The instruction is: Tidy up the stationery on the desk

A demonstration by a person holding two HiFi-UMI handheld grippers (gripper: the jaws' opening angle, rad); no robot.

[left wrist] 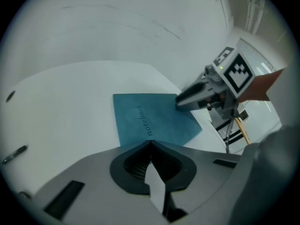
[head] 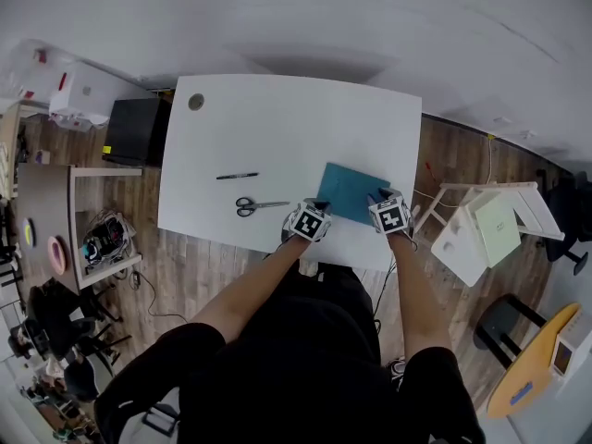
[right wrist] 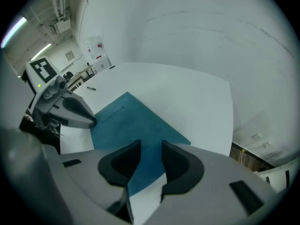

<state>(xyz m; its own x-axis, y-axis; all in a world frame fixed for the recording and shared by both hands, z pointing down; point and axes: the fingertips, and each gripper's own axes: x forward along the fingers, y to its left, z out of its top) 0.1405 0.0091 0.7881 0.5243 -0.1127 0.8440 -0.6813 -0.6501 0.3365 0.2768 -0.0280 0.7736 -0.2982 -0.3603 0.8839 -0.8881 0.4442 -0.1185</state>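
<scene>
Lying on the desk: a teal notebook (head: 347,191), flat on the white desk (head: 277,128) toward its front right, set at a slant to the front edge; the cover carries the printed word "notebook".
left gripper (left wrist: 150,143): jaws pressed together, tips meeting right at the left end of the notebook's near edge; whether they nip the cover cannot be told.
right gripper (right wrist: 146,149): jaws spread, pinching nothing; the notebook's near edge and a strip of bare desk show through the gap, and the tips sit at the right end of that edge.
both grippers: near each other, one at either end of the notebook's near side, pointing steeply down.
scissors (head: 257,206): closed, flat near the desk's front edge, just left of the left gripper, handles to the left, apart from the notebook.
pen (head: 238,176): dark, lying beyond the scissors, well apart from the notebook.
round hole (head: 196,102): in the desk's far left corner.
floor: wood; a black box (head: 136,129) beside the desk's left side, a white stool (head: 481,225) to its right.
</scene>
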